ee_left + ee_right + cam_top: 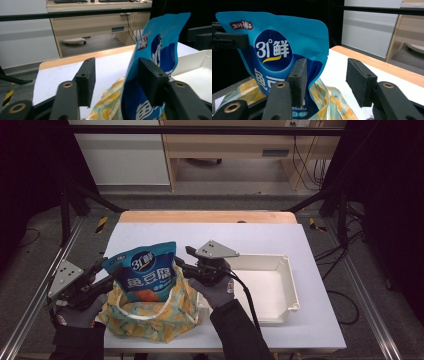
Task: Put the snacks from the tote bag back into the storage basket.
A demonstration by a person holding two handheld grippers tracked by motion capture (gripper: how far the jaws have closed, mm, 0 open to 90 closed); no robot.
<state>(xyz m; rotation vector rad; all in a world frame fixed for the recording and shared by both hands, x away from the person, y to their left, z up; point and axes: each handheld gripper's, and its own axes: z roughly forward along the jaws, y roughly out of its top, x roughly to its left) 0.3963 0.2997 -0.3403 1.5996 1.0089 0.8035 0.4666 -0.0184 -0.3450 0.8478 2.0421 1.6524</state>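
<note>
White desk (300,240) carries a yellow patterned bag (150,312), lower left; a blue snack pouch (147,270) stands in it. Left tool (112,272) and right tool (181,265) flank the pouch, jaws apart.

White tray (292,285), shallow and rectangular, sits on the right half of a white-topped table (280,237) with a wooden far edge; beyond it, a pale wooden desk (235,145) with cables (305,165) hanging at its right, white cabinet (125,155) alongside to the left.
</note>
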